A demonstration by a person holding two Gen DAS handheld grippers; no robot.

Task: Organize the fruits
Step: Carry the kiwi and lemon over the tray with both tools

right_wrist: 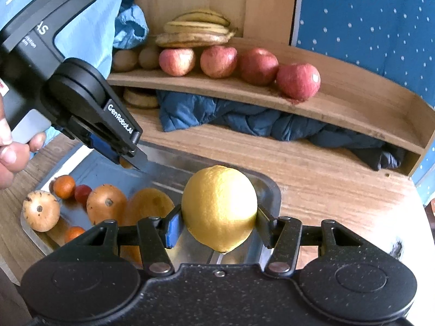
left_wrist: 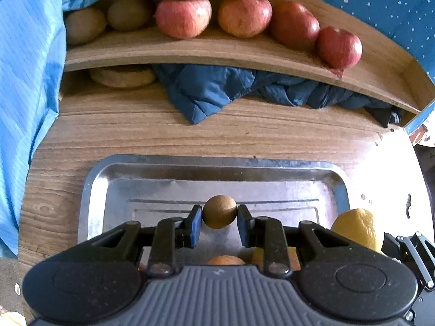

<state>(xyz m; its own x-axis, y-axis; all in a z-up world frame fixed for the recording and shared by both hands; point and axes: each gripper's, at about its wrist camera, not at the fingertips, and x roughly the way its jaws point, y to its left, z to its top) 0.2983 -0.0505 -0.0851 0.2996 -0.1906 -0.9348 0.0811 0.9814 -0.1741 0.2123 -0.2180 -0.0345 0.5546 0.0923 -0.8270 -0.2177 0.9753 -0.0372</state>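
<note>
My left gripper (left_wrist: 219, 214) is shut on a small round brown fruit (left_wrist: 219, 211) held just above the metal tray (left_wrist: 174, 168). My right gripper (right_wrist: 217, 224) is shut on a yellow lemon (right_wrist: 219, 207) over the tray's right end (right_wrist: 269, 187); the lemon (left_wrist: 357, 228) also shows at the right of the left wrist view. In the right wrist view the left gripper (right_wrist: 127, 163) hangs over the tray's far left side. Several oranges, such as one (right_wrist: 106, 203), and a small red fruit (right_wrist: 83, 193) lie in the tray.
A wooden shelf (right_wrist: 339, 103) behind the tray carries red apples (right_wrist: 298, 81), kiwis (right_wrist: 125, 59) and bananas (right_wrist: 195, 31). A dark blue padded cloth (right_wrist: 244, 119) is bunched under the shelf. A light blue sleeve (left_wrist: 27, 81) is at the left, and a hand (right_wrist: 11, 152) grips the left handle.
</note>
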